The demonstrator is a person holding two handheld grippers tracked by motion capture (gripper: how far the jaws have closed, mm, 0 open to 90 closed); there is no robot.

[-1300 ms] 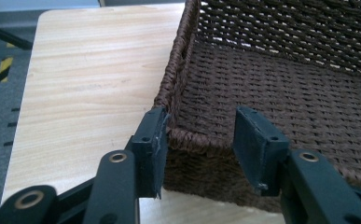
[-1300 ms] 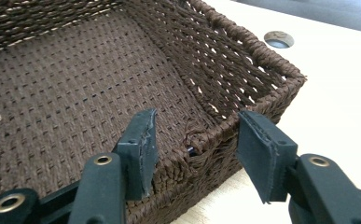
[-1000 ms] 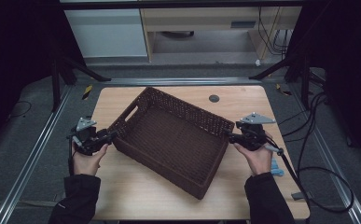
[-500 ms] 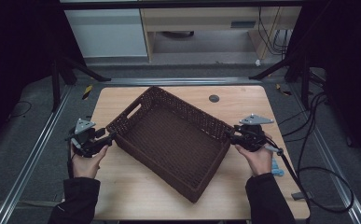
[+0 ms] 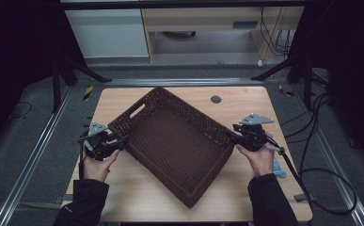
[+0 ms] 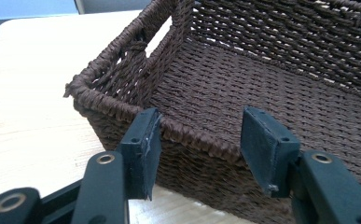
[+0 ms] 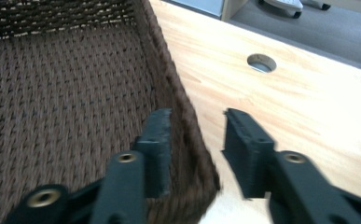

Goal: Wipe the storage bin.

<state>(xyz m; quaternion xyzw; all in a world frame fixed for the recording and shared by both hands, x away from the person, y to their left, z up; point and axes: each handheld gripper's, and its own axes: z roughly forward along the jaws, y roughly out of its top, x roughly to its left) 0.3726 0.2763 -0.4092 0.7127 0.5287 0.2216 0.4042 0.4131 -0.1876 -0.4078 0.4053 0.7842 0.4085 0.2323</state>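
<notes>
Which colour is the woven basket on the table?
The basket is dark brown, woven from twisted cord; the left gripper view shows it best.

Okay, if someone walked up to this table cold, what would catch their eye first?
A big dark brown woven basket lies empty, turned askew across the middle of the light wooden table. Next, the two hand-held grippers at its opposite ends: the left hand-held gripper at the near left corner, jaws apart and just opening along the rim, and the right hand-held gripper straddling the right wall, jaws just closing, one inside and one outside.
</notes>
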